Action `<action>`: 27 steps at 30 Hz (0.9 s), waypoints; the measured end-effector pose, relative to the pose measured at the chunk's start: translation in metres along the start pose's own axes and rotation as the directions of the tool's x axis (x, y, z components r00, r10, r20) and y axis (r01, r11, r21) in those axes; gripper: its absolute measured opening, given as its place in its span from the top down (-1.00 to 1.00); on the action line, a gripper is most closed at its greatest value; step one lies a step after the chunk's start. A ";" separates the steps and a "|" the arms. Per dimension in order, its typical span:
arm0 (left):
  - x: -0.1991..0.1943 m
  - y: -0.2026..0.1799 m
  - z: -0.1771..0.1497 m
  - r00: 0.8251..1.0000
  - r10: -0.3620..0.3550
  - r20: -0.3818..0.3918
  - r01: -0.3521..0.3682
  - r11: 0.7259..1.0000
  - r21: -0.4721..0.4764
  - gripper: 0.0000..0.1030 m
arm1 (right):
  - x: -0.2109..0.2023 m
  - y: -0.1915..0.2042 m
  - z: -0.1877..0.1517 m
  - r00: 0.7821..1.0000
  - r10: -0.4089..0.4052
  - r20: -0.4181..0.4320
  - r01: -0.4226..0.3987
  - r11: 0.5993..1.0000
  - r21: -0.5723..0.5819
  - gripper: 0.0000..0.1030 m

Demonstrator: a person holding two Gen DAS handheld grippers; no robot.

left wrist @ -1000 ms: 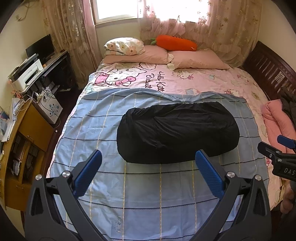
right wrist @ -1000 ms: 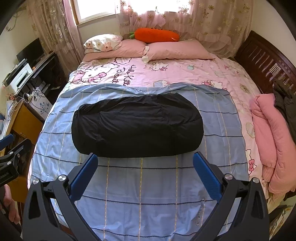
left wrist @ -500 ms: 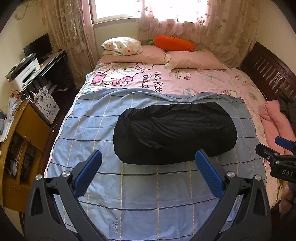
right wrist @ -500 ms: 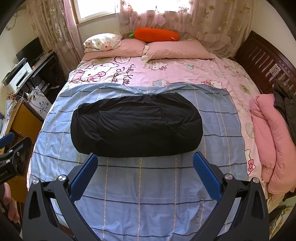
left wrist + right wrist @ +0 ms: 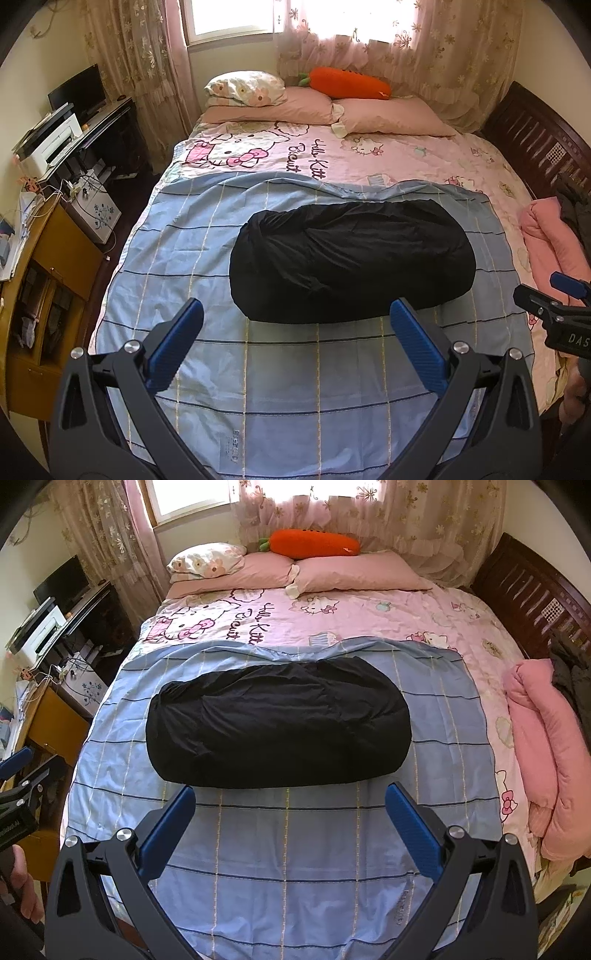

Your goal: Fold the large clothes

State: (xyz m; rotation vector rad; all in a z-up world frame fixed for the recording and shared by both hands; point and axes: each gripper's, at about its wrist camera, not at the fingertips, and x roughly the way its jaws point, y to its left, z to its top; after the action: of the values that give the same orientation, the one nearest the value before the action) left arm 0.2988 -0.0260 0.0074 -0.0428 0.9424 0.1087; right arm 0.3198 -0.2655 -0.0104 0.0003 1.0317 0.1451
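Observation:
A black garment point(image 5: 351, 258) lies folded into a wide oblong on the blue checked sheet point(image 5: 184, 251) in the middle of the bed; it also shows in the right wrist view point(image 5: 277, 734). My left gripper point(image 5: 295, 314) is open and empty, held above the sheet just short of the garment's near edge. My right gripper point(image 5: 290, 794) is open and empty, also above the sheet near that edge. The right gripper shows at the right edge of the left wrist view point(image 5: 554, 314), and the left gripper at the left edge of the right wrist view point(image 5: 18, 790).
Pink pillows point(image 5: 388, 114) and an orange carrot plush point(image 5: 347, 83) lie at the head of the bed. A rolled pink blanket point(image 5: 543, 746) lies along the right side by the dark wooden bed frame point(image 5: 532, 590). A desk with a printer point(image 5: 51, 140) and a wooden cabinet point(image 5: 48, 266) stand on the left.
Both grippers have drifted slightly; the garment sits a little further left and lower in the left wrist view. Both stay open and the garment has not moved.

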 end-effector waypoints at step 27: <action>-0.002 0.001 -0.011 1.000 0.010 0.000 -0.010 1.000 -0.004 -0.96 | -0.005 -0.002 0.000 1.000 0.018 0.000 -0.018 1.000 -0.023 -0.97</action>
State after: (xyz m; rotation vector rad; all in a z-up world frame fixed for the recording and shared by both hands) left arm 0.2890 -0.0263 0.0030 -0.0420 0.9423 0.1200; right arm 0.3177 -0.2678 -0.0057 -0.0113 1.0297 0.1732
